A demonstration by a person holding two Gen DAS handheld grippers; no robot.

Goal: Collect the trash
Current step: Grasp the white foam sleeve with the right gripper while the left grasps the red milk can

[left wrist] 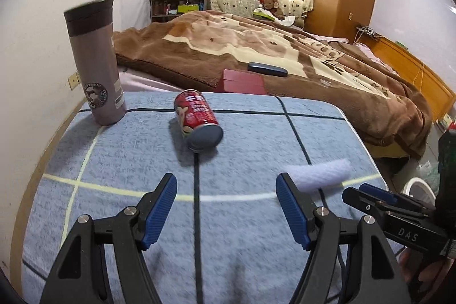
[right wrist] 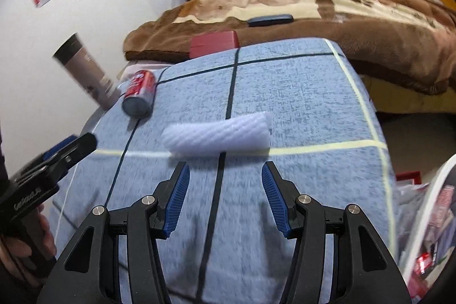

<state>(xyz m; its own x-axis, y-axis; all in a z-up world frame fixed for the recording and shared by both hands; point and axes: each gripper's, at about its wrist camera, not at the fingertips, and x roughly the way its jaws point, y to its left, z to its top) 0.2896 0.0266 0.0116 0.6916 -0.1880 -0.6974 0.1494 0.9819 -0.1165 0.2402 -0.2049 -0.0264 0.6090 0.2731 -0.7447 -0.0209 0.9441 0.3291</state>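
Checked counter (right wrist: 299, 110): white foam roll (right wrist: 218, 137) lying crosswise just ahead of right tool (right wrist: 225, 175), long axis across gaping jaws. Red can (left wrist: 198, 118) on its side, farther ahead of left tool (left wrist: 226, 187), likewise agape, empty. Right nearer.

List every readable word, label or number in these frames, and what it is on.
"DAS": black body of the right tongs.
Red drink can lying on its side: white lettering, too blurred to read.
Grey steel thermos flask: round badge, text unreadable.
Black body of the left tongs: small print, too blurred.
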